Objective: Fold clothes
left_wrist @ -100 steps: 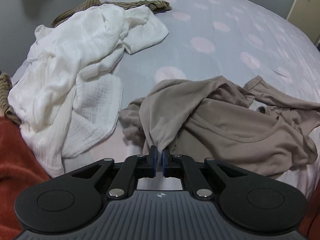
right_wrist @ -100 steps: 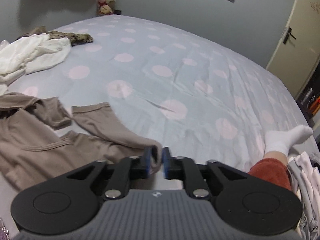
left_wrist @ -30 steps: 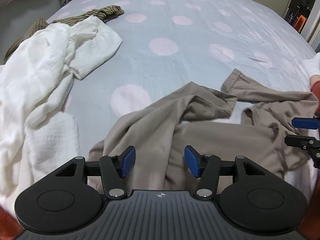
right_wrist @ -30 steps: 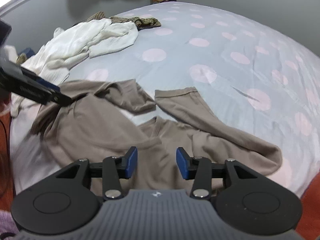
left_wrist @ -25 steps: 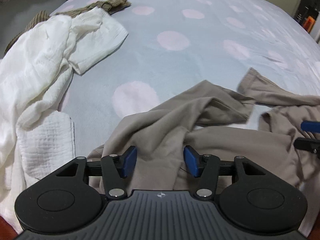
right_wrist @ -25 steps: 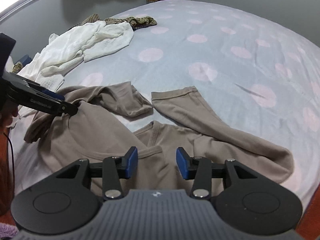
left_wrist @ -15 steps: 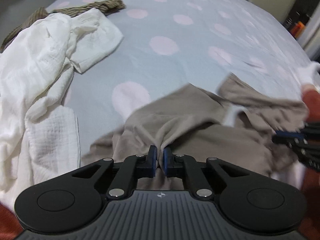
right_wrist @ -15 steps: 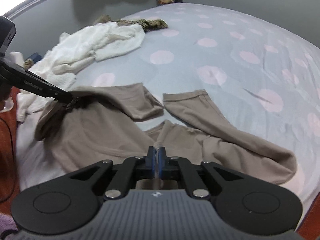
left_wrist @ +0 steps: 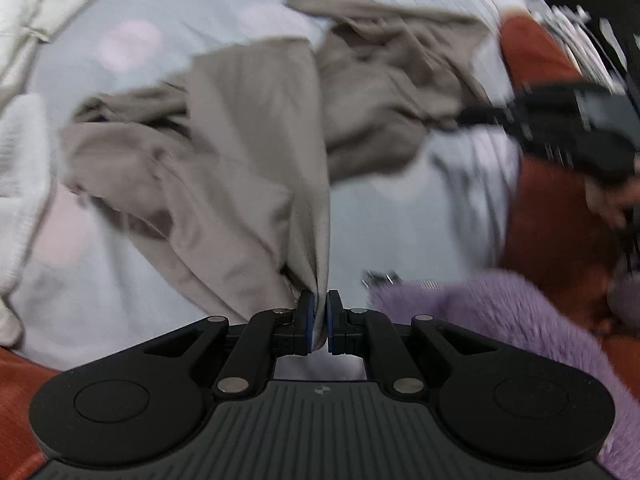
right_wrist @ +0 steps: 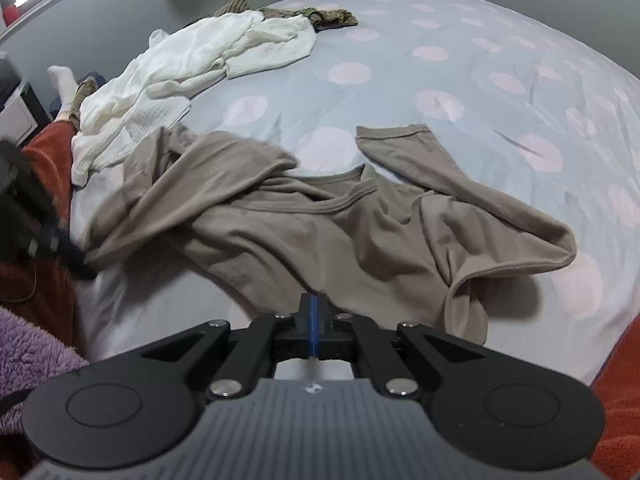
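- Fabric of the taupe long-sleeved top (left_wrist: 256,184) pinched between the blue pads of the left gripper (left_wrist: 318,318), clenched on a drawn-up edge that runs taut straight ahead of the jaws.
- Right gripper (right_wrist: 315,330) pressed fully together, pads meeting at the near hem of the same top; cannot tell whether any cloth is actually caught, since none shows between the pads.
- Ahead of the right jaws: top spread rumpled on the spotted bedsheet (right_wrist: 400,80), neckline (right_wrist: 340,202) facing up, one sleeve (right_wrist: 424,160) flung forward and to the right, the other bunched to the left.
- Farther ahead and left: white garments (right_wrist: 208,60) heaped, a striped olive piece (right_wrist: 320,14) beyond them, none folded.
- Judged progress: very early; top only gripped for straightening, no fold made, sleeves and body yet to be laid flat, other clothes untouched.
- Below and beside the jaws: purple fleece (left_wrist: 500,316) and rust-red trousers (left_wrist: 536,208).
- No readable brand, label or writing anywhere; only a small unreadable emblem on each gripper body.
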Tool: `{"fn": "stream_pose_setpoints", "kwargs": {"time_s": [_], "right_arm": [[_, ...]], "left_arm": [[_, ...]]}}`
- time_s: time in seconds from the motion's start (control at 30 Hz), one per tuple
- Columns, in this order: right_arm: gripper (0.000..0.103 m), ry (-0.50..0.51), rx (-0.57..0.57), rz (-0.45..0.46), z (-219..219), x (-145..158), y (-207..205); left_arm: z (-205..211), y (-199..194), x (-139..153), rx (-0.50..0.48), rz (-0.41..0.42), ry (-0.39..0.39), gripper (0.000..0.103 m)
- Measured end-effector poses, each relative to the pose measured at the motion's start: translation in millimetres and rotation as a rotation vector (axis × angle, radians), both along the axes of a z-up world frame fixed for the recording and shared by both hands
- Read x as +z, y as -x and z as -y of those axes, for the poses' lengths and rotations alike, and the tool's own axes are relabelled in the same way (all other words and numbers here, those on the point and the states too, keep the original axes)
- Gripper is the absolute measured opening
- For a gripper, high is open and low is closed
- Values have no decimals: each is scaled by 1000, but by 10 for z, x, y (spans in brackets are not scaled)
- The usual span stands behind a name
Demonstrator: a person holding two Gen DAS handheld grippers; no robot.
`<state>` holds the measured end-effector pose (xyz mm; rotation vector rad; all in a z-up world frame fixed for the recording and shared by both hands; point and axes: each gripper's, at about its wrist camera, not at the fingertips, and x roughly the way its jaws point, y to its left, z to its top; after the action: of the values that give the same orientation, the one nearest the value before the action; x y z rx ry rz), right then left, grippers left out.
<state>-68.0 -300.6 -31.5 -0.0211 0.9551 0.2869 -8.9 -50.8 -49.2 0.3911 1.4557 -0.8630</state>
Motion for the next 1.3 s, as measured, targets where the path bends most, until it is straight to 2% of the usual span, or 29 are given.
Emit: {"fn": "stream_pose_setpoints", "kwargs": {"time_s": [0.1,0.2,0.27,0.33,0.4,0.53,0.63,0.73,0.83,0.97,1.07,1.17,1.3], "right_arm": [[1,3,3,13,0,28,-7],[3,6,10,16,-15,31,-45],[4,6,11,19,-22,22,-69],[5,9,13,25,-28,24,-100],[5,22,17,36,-22,37,-147],[5,61,20,68,38,103,-287],[5,104,32,100,94,179,-395],[5,157,72,111,136,208,-554],[5,204,124,101,156,181,-698],[8,202,163,83,176,144,-828],[10,205,188,77,185,112,-899],[10,222,238,79,154,58,-945],[14,295,350,97,140,0,-1049]], "left_arm": [[18,85,-80,-27,-24,-20,4],[1,62,-83,-11,-14,-10,7],[-17,24,-35,1,10,14,18],[-49,-53,63,8,46,51,38],[-100,-180,179,28,96,85,44],[-287,-493,351,75,212,127,44],[-387,-747,401,77,336,97,44],[-420,-974,336,14,408,37,44],[-379,-1091,189,-93,491,-44,43],[-294,-1168,17,-243,588,-117,42],[-193,-1175,-94,-347,638,-143,40],[-122,-1163,-176,-432,661,-138,39],[-44,-1160,-280,-506,675,-133,34]]}}
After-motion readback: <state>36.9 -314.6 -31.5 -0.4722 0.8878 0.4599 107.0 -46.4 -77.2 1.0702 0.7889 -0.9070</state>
